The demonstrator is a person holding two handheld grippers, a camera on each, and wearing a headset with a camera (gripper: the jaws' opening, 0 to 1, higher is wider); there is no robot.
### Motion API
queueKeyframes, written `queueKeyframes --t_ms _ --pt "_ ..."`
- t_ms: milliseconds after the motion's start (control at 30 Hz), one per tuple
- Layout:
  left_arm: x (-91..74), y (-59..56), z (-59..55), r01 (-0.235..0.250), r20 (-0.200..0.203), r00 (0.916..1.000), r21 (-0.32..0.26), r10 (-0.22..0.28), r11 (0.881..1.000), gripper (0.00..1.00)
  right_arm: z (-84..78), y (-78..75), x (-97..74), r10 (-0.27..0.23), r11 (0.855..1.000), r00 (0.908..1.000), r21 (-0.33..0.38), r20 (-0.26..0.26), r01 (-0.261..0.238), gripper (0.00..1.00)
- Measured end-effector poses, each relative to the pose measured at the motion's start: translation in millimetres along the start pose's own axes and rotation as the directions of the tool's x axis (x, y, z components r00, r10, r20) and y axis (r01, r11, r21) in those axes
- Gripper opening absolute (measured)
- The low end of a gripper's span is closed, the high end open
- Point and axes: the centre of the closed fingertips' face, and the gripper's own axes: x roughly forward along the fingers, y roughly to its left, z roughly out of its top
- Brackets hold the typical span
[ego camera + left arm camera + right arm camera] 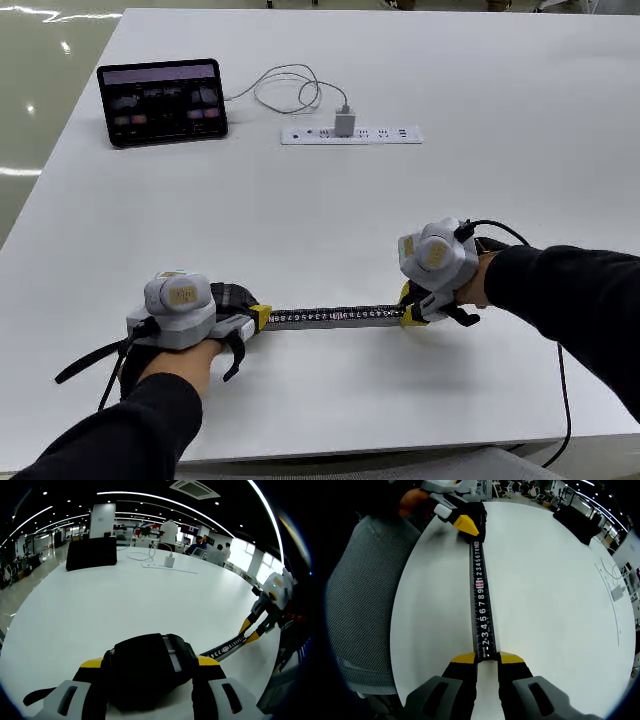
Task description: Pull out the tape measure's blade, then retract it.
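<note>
where right gripper [486, 656] clamps blade [481, 610], numerals [479, 582] read clearly.

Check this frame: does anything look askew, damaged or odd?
Nothing stands out. The blade runs straight, unkinked, from the case in the left gripper to the right gripper shut on its tip. Tablet and power strip sit tidy at the far side.

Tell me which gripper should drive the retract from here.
Right, probably. The right gripper is shut on the tip of the blade, which is pulled out across the table, so it can walk the blade back. The left gripper clamps the case and only needs to hold it.
</note>
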Motion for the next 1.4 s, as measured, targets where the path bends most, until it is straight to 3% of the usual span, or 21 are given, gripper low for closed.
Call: queueKeyframes --t_ms 1400 --pt "-0.2 -0.5 -0.5 0.005 -0.003 1.0000 0.001 -0.005 1.000 0.65 19.0 2.1 8.4 -0.007 1.000 0.9996 0.004 0.028 0.007 0.11"
